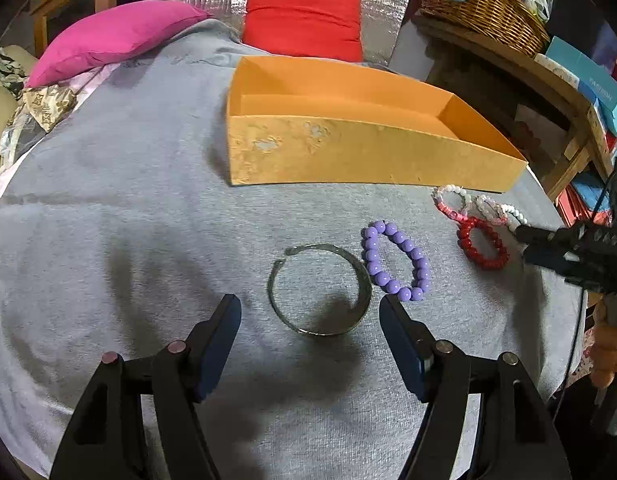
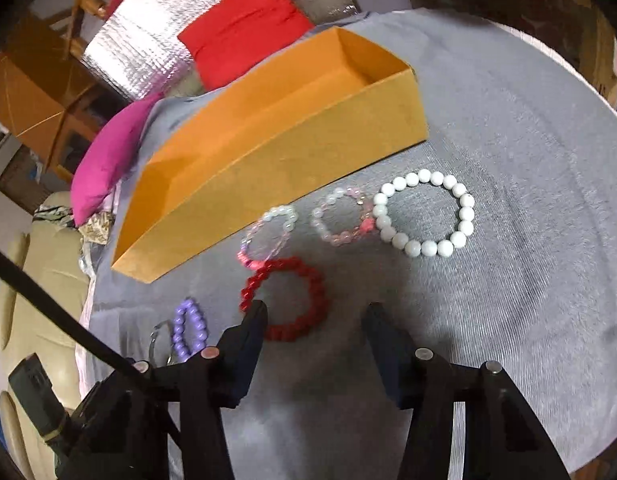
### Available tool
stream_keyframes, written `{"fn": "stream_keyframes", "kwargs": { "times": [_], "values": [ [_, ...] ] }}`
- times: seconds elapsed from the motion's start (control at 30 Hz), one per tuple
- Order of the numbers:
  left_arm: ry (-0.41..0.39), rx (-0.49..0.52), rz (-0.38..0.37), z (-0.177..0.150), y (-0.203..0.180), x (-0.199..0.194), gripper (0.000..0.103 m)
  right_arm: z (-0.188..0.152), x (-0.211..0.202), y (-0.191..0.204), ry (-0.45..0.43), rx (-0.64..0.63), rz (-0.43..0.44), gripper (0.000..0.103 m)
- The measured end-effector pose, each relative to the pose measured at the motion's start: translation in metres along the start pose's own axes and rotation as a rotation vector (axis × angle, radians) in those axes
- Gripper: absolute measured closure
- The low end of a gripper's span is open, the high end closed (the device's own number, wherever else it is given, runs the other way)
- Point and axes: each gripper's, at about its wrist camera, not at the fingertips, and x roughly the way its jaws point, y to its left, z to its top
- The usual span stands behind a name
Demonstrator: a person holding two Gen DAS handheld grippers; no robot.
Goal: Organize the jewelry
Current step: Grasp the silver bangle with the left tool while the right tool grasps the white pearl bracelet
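Note:
An empty orange box (image 1: 348,152) stands on the grey cloth; it also shows in the right wrist view (image 2: 268,148). My left gripper (image 1: 310,308) is open just above a silver bangle (image 1: 362,280), with a purple bead bracelet (image 1: 396,260) beside it. My right gripper (image 2: 316,316) is open over a red bead bracelet (image 2: 284,300), also in the left wrist view (image 1: 482,244). Beyond lie a clear-pink bracelet (image 2: 268,236), a pale pink bracelet (image 2: 342,216) and a white bead bracelet (image 2: 424,214). The right gripper shows at the right edge of the left wrist view (image 1: 524,242).
The round table is covered by grey cloth (image 1: 128,200). A magenta pillow (image 1: 112,40) and a red cushion (image 1: 304,16) lie behind the box. A wicker basket (image 1: 480,4) sits on a wooden shelf at the right. A beige sofa (image 2: 48,272) stands beyond the table's left edge.

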Motion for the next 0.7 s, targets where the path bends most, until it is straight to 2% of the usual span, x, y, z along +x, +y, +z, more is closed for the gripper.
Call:
{"fn": "stream_keyframes", "kwargs": {
  "times": [0.1,0.2,0.23,0.3,0.43,0.63,0.7],
  "values": [
    [0.006,0.005,-0.022,0.0,-0.003,0.001,0.031,0.01,-0.021,-0.012,-0.064,0.024,0.038,0.048],
    [0.016,0.003,-0.028,0.002,-0.004,0.005,0.031,0.024,-0.042,-0.034,-0.143,0.048,-0.028,0.047],
    [0.021,0.002,-0.027,0.003,-0.005,0.007,0.031,0.028,-0.044,-0.042,-0.15,0.049,-0.062,0.042],
    [0.033,-0.007,-0.018,0.002,-0.003,0.01,0.03,0.033,-0.041,-0.058,-0.118,0.062,-0.105,0.038],
    [0.043,-0.003,-0.004,0.001,-0.003,0.015,0.03,0.035,-0.022,-0.073,-0.014,0.063,-0.143,0.038],
    [0.042,-0.01,-0.018,0.0,0.0,0.017,0.025,0.042,-0.002,-0.055,-0.063,-0.008,-0.254,0.039],
    [0.038,-0.02,-0.025,-0.001,0.002,0.017,0.025,0.042,0.006,-0.044,-0.067,-0.068,-0.334,0.05]
  ]
}}
